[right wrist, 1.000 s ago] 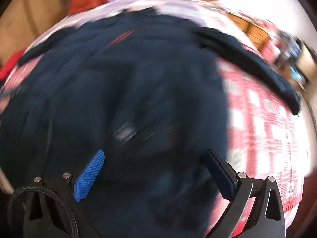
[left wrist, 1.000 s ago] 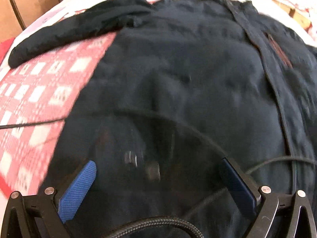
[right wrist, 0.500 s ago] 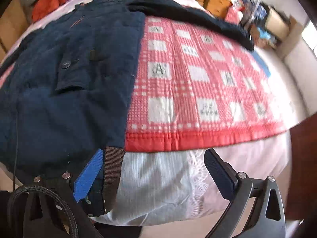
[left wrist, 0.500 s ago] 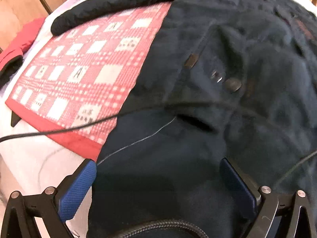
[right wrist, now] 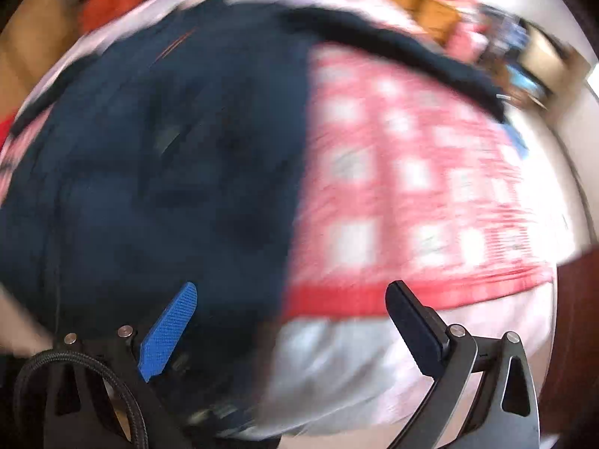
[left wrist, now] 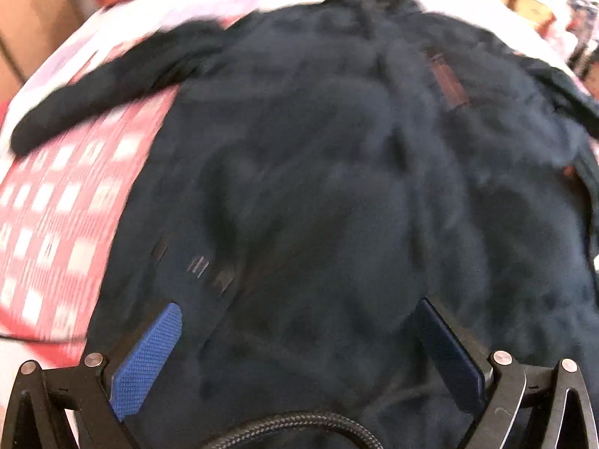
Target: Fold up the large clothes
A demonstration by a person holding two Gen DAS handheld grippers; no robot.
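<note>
Biggest risk I see: both views are smeared, so lining up a pinch on the hem looks like guesswork, and a miss would probably grab a single layer or the red checked blanket (right wrist: 411,172) instead, or snag the braided cable (left wrist: 295,424). Left gripper (left wrist: 299,340) has its fingers wide apart with nothing between them; the dark navy jacket (left wrist: 337,187) lies spread on the bed, filling everything ahead and between those fingers. Right gripper (right wrist: 295,321) is spread too, empty; the jacket's edge sits by its blue left finger, blanket and white sheet (right wrist: 337,359) toward the black one.
</note>
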